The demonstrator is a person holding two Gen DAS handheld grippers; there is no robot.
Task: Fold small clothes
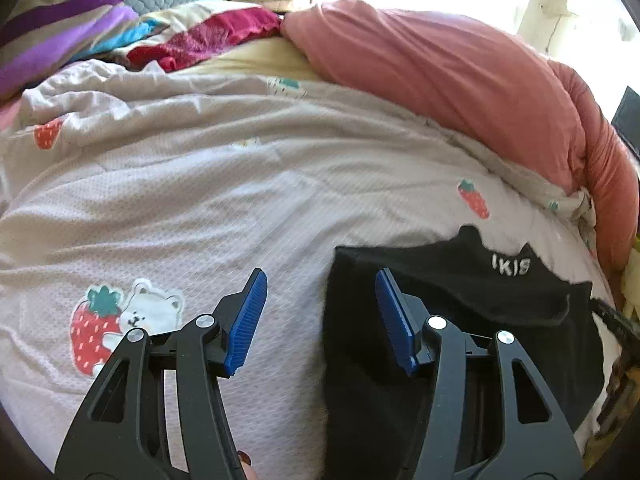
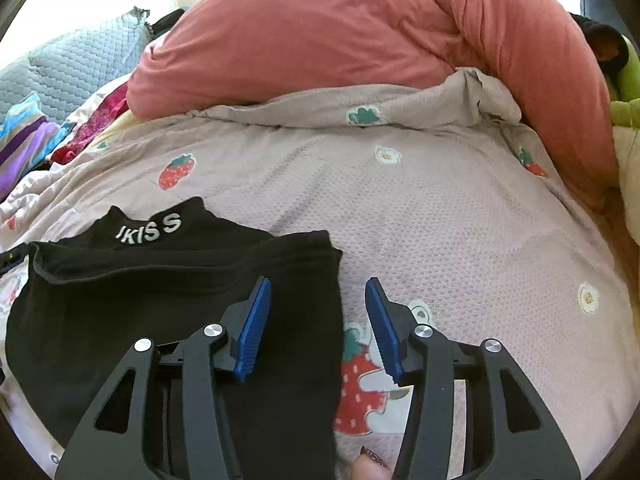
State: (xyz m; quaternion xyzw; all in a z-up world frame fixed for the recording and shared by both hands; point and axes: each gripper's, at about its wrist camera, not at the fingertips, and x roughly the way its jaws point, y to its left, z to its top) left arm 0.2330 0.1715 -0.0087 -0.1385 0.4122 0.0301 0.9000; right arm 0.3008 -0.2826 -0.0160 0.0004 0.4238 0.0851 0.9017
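Black garment (image 2: 168, 300) lies flat on the strawberry-print quilt (image 2: 460, 220), folded lengthwise. Its long axis runs near to far. The waistband end with white lettering (image 2: 149, 229) points to the far side, toward the pink duvet (image 2: 320, 40).

Left gripper (image 1: 320, 308) straddles the garment's left edge: 1 blue pad (image 1: 394, 322) over the black fabric, the other over the quilt. Right gripper (image 2: 318, 320) straddles the right edge likewise. Both sets of fingers stand apart; neither clamps the fabric.
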